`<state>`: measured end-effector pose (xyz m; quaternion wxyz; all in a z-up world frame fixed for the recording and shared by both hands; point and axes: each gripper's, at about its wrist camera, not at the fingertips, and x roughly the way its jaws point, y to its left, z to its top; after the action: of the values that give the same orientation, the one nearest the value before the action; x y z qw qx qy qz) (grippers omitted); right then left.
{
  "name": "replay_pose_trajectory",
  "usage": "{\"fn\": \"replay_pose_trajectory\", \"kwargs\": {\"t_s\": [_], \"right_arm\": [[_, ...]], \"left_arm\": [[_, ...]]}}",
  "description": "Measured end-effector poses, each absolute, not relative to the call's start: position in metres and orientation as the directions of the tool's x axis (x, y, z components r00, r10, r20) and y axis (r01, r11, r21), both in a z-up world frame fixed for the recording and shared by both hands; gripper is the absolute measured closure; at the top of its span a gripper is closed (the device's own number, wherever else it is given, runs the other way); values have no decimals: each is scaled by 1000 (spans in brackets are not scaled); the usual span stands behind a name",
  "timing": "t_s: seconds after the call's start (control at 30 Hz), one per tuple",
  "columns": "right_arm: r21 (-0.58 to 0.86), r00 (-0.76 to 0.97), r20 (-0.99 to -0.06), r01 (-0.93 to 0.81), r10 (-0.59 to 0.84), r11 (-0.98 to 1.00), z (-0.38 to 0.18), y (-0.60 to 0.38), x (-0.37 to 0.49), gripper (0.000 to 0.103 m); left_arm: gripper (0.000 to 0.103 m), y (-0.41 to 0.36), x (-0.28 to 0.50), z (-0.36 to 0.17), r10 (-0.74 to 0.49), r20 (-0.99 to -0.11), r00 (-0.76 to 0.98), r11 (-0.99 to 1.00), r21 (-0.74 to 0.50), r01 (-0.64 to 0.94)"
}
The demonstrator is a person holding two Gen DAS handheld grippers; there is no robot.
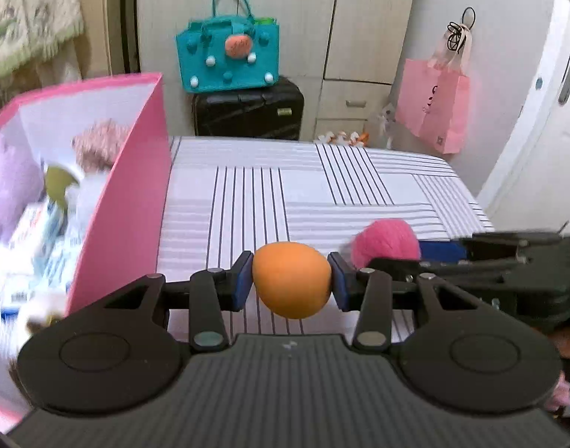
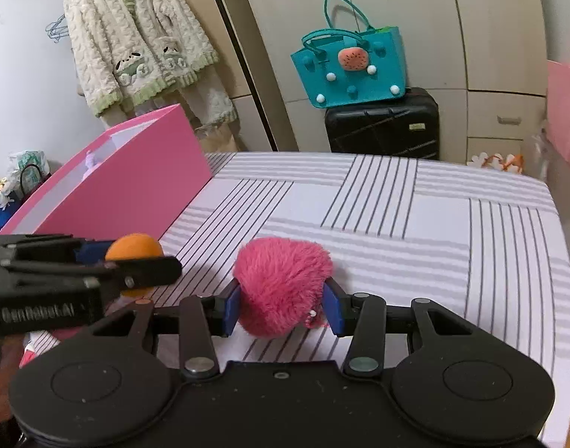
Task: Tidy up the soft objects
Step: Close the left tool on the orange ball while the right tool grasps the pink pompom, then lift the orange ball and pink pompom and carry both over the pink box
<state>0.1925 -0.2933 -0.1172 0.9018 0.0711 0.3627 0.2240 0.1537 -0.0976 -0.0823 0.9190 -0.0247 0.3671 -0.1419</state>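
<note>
The right gripper (image 2: 283, 308) clamps a pink pompom (image 2: 281, 283) above the striped bed (image 2: 434, 231).

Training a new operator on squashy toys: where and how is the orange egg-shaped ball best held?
Across its middle, from the two sides, as the left tool does: the smooth orange egg-shaped ball is roundest there, so the blue pads seat level and it shouldn't squirt out.

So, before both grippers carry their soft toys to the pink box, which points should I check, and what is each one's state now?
1. Left gripper shut on the orange ball: ok.
2. Right gripper shut on the pink fluffy toy: ok.
3. Pink box open on top: ok.
4. Free room inside the box: cannot tell; it already holds other toys.
5. The two grippers apart, not touching: ok.
</note>
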Motion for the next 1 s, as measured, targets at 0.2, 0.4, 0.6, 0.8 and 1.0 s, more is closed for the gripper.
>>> {"fn": "replay_pose_trajectory", "kwargs": {"t_s": [0.2,0.4,0.6,0.8,1.0], "right_arm": [[294,605,-664,-328,438,898,-115,-288,157,53],[346,542,-694,-324,473,880,-107,-283,137,52],[375,507,-697,-345,507,861,-86,-276,122,52],[371,464,-714,-385,525,845,-61,-264,110,52],[351,430,-729,-434,533,830,-36,-247,94,52]], "left_arm": [[61,-81,130,-73,-323,-681,657,941,-158,299],[61,-68,108,-53,-371,-679,634,918,-165,361],[61,-51,92,-31,-428,-680,595,886,-187,424],[61,-32,77,-11,-466,-701,540,854,-196,482],[61,-4,62,5,-484,-710,511,839,-212,500]]}}
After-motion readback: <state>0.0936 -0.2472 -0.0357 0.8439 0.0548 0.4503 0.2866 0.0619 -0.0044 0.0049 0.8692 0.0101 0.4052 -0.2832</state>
